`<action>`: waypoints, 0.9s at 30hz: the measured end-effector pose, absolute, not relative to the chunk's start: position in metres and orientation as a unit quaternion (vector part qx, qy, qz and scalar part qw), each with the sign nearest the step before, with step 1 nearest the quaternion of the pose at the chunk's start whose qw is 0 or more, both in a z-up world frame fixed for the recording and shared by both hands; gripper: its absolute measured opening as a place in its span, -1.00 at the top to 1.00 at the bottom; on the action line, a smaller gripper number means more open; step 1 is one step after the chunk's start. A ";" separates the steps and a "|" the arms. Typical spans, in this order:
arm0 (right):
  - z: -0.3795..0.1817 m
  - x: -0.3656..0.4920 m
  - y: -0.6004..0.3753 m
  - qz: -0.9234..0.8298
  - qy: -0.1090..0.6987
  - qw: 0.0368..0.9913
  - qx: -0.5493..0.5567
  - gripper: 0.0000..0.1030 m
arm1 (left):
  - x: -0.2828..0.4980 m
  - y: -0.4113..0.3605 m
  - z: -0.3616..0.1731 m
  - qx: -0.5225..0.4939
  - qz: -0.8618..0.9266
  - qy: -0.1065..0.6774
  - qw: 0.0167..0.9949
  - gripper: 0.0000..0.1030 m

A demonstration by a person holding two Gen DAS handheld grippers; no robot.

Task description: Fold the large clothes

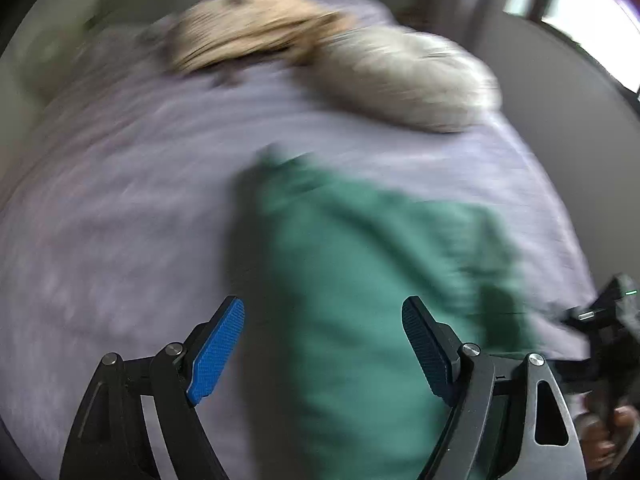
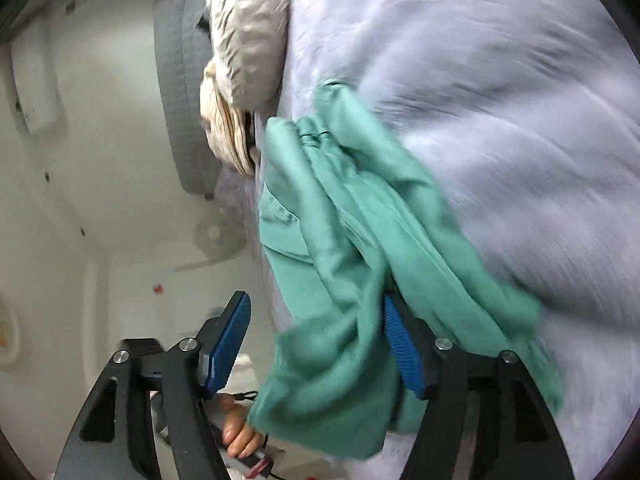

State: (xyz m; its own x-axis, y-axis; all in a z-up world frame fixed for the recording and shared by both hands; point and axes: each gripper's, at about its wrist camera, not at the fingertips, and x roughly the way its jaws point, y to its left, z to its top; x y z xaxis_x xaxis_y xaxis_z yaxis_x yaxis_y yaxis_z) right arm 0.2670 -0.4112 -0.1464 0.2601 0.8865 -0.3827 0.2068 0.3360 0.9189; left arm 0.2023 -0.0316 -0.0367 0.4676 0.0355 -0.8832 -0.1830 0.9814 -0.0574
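The left wrist camera looks steeply down, close over a lilac bedspread [image 1: 120, 200], with a green garment [image 1: 360, 280] just ahead and pale heaped clothes [image 1: 400, 80] farther off. The right wrist camera faces more level along the bed's edge, tilted, with the green garment [image 2: 340, 240] right against the lens. Both views share the garment, bedspread [image 2: 500, 100] and pale clothes [image 2: 248, 32].

A home bedroom: a bed spread with a pale lilac quilted cover [image 2: 500, 100] fills the right of the right wrist view. A puffy cream pillow [image 1: 408, 80] lies at upper centre, a grey padded headboard [image 2: 180, 92] stands upper left against white walls [image 2: 80, 160].
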 end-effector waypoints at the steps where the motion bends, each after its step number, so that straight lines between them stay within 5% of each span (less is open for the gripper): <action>1: -0.145 0.277 -0.404 0.279 0.555 0.618 0.483 -0.40 | 0.200 -0.019 -0.047 -0.081 0.082 0.522 0.845 -0.59; 4: -0.137 0.301 -0.380 0.272 0.587 0.648 0.402 -0.28 | 0.189 0.000 -0.075 -0.103 0.090 0.553 0.822 -0.59; 6: -0.132 0.309 -0.363 0.257 0.612 0.669 0.333 0.67 | 0.183 0.000 -0.086 -0.110 0.093 0.562 0.815 -0.60; 8: -0.118 0.309 -0.356 0.262 0.610 0.685 0.299 0.83 | 0.182 -0.006 -0.086 -0.113 0.090 0.558 0.817 -0.60; 13: -0.084 0.312 -0.376 0.279 0.559 0.719 0.305 0.85 | 0.201 -0.048 -0.085 -0.069 0.029 0.551 0.831 -0.60; 21: -0.142 0.301 -0.413 0.210 0.604 0.685 0.348 0.77 | 0.207 -0.072 -0.099 -0.046 0.011 0.574 0.818 -0.77; 24: -0.113 0.290 -0.419 0.221 0.597 0.705 0.313 0.56 | 0.190 -0.061 -0.086 -0.038 0.018 0.569 0.821 -0.77; 27: -0.078 0.265 -0.430 0.251 0.577 0.722 0.287 -0.14 | 0.165 -0.050 -0.072 -0.047 0.020 0.571 0.820 -0.77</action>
State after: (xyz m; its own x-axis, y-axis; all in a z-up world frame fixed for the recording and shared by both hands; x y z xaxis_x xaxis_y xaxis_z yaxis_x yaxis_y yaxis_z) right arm 0.2652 -0.4298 -0.0779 0.2073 0.6936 -0.6899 -0.0308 0.7095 0.7040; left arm 0.1649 -0.0495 -0.0724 0.3480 -0.0208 -0.9373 -0.0870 0.9947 -0.0543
